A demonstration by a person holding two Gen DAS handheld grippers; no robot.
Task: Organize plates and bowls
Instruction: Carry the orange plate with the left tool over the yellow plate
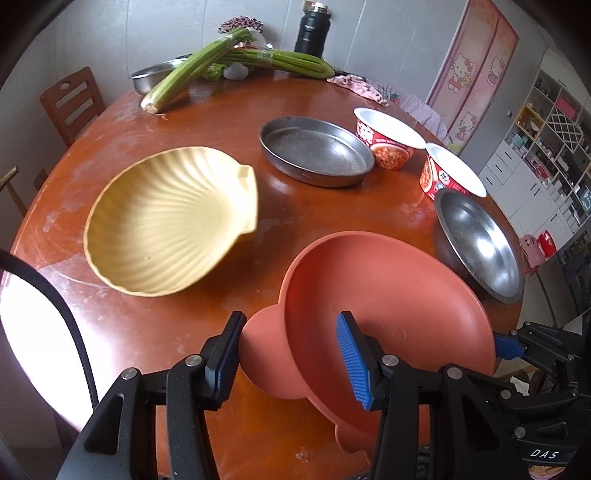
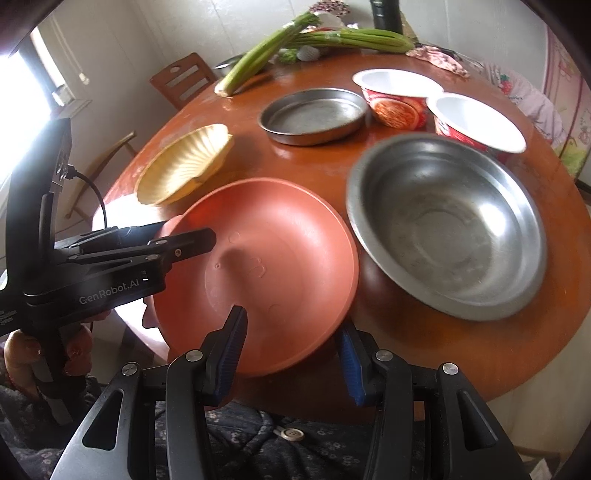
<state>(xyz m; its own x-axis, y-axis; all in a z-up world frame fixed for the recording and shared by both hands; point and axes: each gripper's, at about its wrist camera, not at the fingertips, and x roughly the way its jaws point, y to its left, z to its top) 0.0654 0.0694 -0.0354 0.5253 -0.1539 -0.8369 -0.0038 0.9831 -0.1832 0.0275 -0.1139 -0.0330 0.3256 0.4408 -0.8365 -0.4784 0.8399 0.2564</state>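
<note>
Plates: one terracotta plate (image 1: 388, 295) with rounded ears on its rim, lower centre of the left wrist view; one yellow shell-shaped dish (image 1: 166, 225), left of centre.
Metal ware: one flat steel pan (image 1: 314, 151) at upper centre; one steel bowl (image 1: 480, 243) at right; a second steel bowl (image 1: 151, 75) at upper left under the greens.
Paper bowls: two red paper bowls (image 1: 388, 136), upper right, side by side.
Other: two bundles of green stalks (image 1: 192, 70), one black flask (image 1: 310, 29), on the round wooden table (image 1: 221, 110).
Plate direction: tilted, its rim lifted toward the cameras; one ear points toward lower left.
Left gripper (image 1: 291, 360): pinching the plate's near rim.
Right gripper (image 2: 291, 350): pinching the plate's opposite edge, lower centre of the right wrist view.
</note>
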